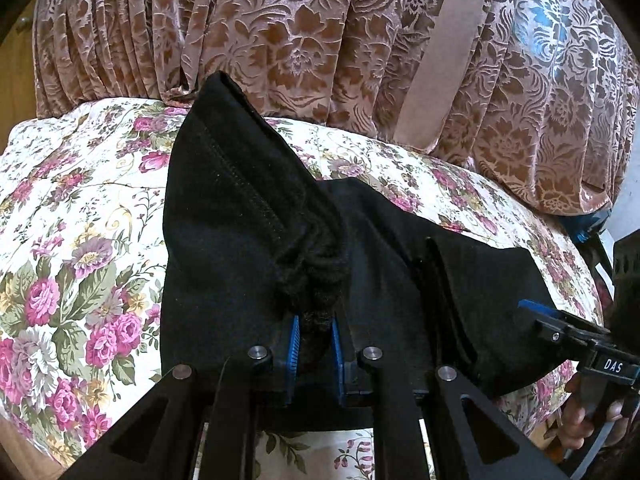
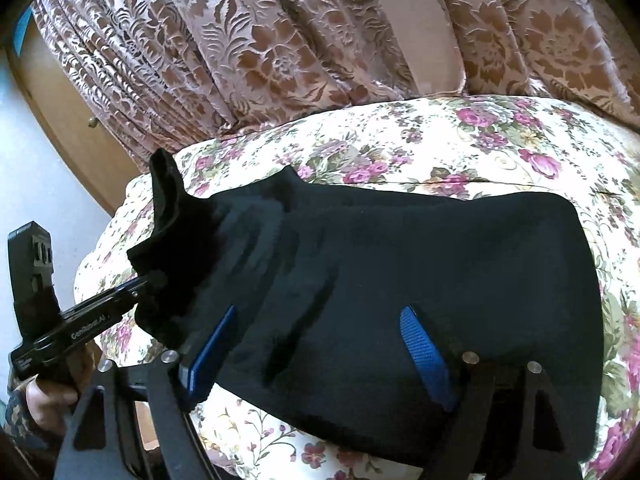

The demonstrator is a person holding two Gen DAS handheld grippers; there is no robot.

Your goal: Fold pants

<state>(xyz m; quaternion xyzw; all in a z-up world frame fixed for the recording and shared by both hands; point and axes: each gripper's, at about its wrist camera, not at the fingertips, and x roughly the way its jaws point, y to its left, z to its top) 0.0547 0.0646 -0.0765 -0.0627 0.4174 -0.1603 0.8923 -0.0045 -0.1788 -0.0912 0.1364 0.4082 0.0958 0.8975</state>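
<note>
Step in hand, as judged: carrying a gathered edge of the pants (image 2: pixel 400 280) across to make a fold.

The pants are black and lie on a bed (image 1: pixel 80 240) with a floral cover. Beyond the pants hangs a brown patterned curtain (image 1: pixel 300 40).

The left gripper (image 1: pixel 314 344) is clamped tight on a bunched wad of the pants' cloth, which stands lifted in a peak above the rest of the pants. The right gripper (image 2: pixel 320 344) stands wide, its jaws apart over the flat body of the pants; its blue pads (image 2: pixel 426 356) sit above the cloth and pinch none of it. In the right wrist view the left gripper enters at the left end of the pants, with a hand (image 2: pixel 52 396) on its grip.

To do this step well: keep the left grip firm, since the wad is thick and a seam runs into it. Carry the lifted edge level across the pants and lay it edge to edge. The free right gripper could take the matching corner or press the body flat, so the lower layer does not drag. Risk, as judged: one-point lifting leaves the fold skewed.

Count: 1 pair of pants, 2 grippers, 1 bed, 1 curtain.
</note>
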